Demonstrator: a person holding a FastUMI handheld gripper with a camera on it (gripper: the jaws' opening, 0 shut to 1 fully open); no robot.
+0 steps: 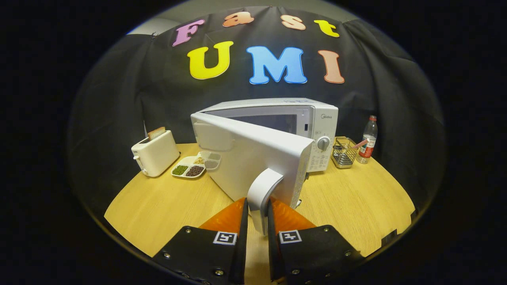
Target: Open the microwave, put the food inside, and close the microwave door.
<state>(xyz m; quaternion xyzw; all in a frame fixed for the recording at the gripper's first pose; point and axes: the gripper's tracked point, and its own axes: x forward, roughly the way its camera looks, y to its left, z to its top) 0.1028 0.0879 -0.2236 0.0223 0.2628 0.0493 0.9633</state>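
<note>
Gripper closed narrow on the door handle, one finger pressed on each side of the white curved grip. Door of the microwave swung partly open toward the near side, hinged at the left, its free edge with the handle nearest the fingers. Cavity opening visible behind the door, with the control panel and round dial at the right of the microwave front. Microwave standing at the far middle of the round wooden counter.

Food tray, a white divided dish with green, dark brown and pale grains in its compartments, lying on the counter to the left of the microwave, partly hidden behind the open door's left edge. Not inside the microwave. Just left of the tray, a cream toaster with a slice of bread standing up out of its slot.

To the right of the microwave, close beside the control panel, a wire basket holding a small item with a reddish handle leaning out toward the right. Right beside the basket, a clear plastic bottle with a red cap and red label, upright near the counter's far right edge. Black cloth wall behind everything.
</note>
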